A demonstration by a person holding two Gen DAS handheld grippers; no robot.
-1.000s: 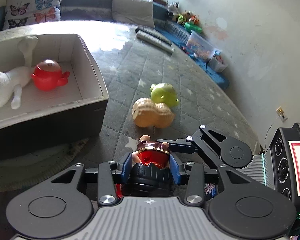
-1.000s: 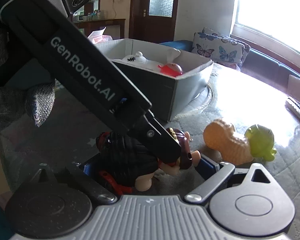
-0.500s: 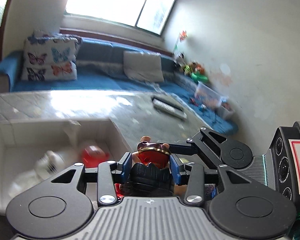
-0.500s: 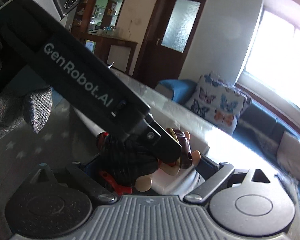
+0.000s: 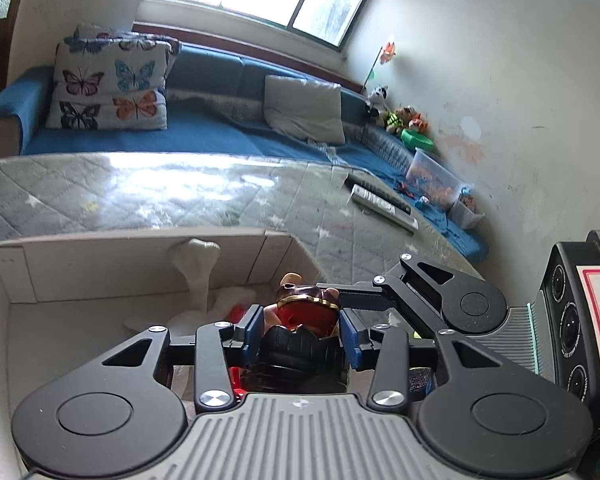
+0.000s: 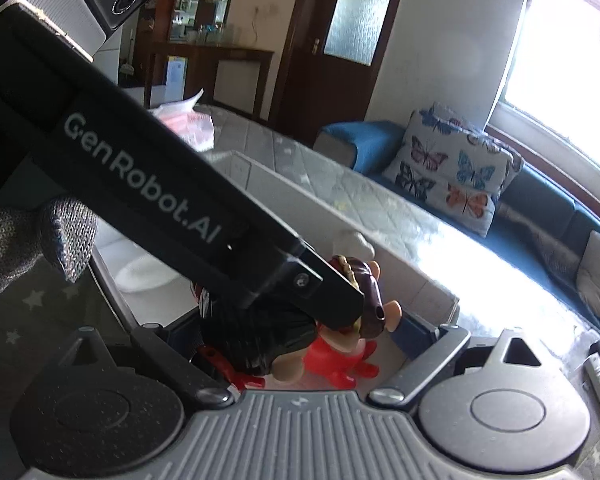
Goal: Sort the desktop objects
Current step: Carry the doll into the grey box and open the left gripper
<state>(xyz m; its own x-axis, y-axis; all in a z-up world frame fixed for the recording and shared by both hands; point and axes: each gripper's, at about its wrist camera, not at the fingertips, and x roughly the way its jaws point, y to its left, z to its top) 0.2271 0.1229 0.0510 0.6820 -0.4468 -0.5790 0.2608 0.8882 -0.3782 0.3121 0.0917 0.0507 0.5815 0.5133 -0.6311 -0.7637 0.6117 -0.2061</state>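
A toy figure [image 5: 304,312] with brown hair, a red body and a black ribbed base hangs over the open white cardboard box [image 5: 100,276]. My left gripper [image 5: 300,330] is shut on it, blue pads pressing on both sides. My right gripper [image 6: 296,332] holds the same figure [image 6: 360,300] crosswise, also shut on it; its black links [image 5: 440,300] come in from the right. The left gripper's finger [image 6: 320,292] crosses the right wrist view. Inside the box lie a white plush toy [image 5: 196,272] and a red toy [image 6: 340,360], right below the figure.
The box [image 6: 300,200] stands on a table with a grey quilted cover [image 5: 140,188]. Two remote controls [image 5: 380,204] lie at its far right. Behind is a blue sofa with butterfly cushions [image 5: 108,92] and bins of toys [image 5: 432,180]. A gloved hand [image 6: 28,240] holds the left gripper.
Both grippers have carried the figure together from the table beside the peanut and green toys up and over the box. The grip on it looks the same.
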